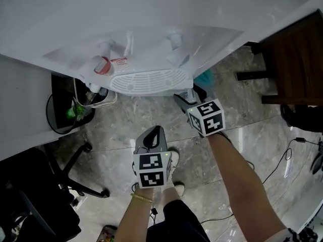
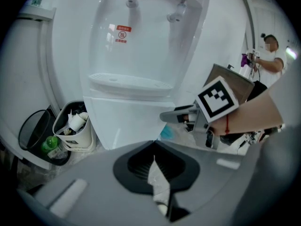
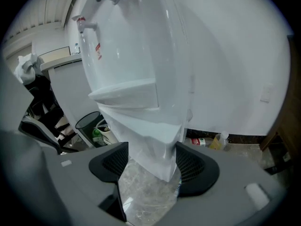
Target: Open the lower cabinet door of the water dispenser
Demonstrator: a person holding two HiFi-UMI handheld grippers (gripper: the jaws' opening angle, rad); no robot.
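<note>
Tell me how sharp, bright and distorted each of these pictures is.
Head view: sharp, evenly lit, soft sheen on the floor. Left gripper view: fisheye bends the water dispenser, corners go black. Right gripper view: same bulging, dispenser nearly washed out.

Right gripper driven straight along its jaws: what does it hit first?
Likely the lower cabinet door of the water dispenser, near its front corner: that corner sits framed between the right gripper's open jaws. Gap to it is unclear.
</note>
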